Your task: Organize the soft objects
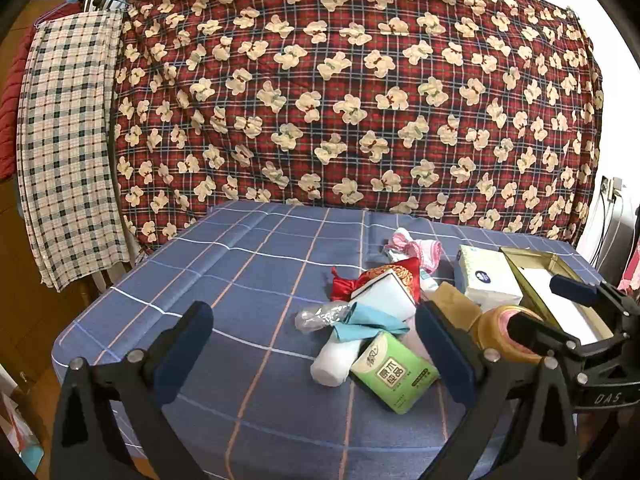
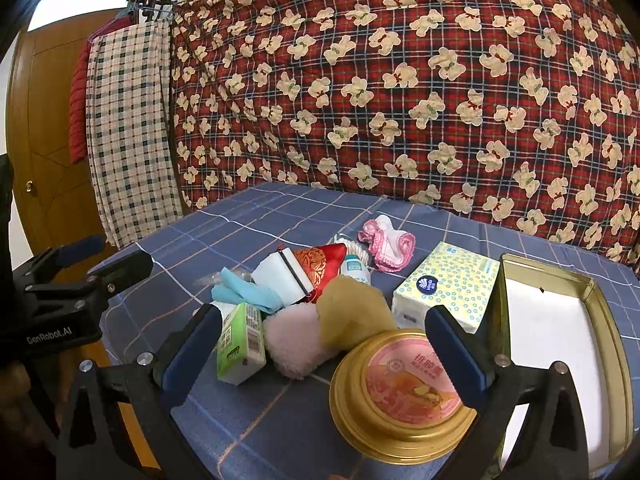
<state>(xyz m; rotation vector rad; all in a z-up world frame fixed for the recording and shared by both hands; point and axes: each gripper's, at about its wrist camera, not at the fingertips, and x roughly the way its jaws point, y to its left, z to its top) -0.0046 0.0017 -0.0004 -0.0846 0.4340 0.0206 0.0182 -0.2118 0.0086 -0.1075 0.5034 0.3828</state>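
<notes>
A heap of soft items lies on the blue checked sheet [image 1: 240, 280]: a green tissue pack [image 1: 394, 374] [image 2: 240, 344], a white roll [image 1: 334, 360], a teal cloth [image 1: 368, 322] [image 2: 248, 292], a red embroidered pouch [image 1: 402, 276] [image 2: 320, 262], a pink frilled cloth [image 1: 416, 248] [image 2: 386, 246], a pink puff [image 2: 294, 340] and a tan puff [image 2: 354, 316]. My left gripper [image 1: 316, 320] [image 2: 112, 256] hovers open on the heap's left. My right gripper [image 2: 324, 320] [image 1: 548, 306] hovers open on its near right, above a round gold tin [image 2: 404, 392]. Neither holds anything.
An open rectangular gold tin [image 2: 600, 308] with a white bottom sits at the right edge, a patterned tissue box [image 2: 448, 284] beside it. A red bear-print quilt [image 1: 360, 80] rises behind. A checked cloth [image 1: 68, 140] hangs at the left by a wooden door [image 2: 44, 120].
</notes>
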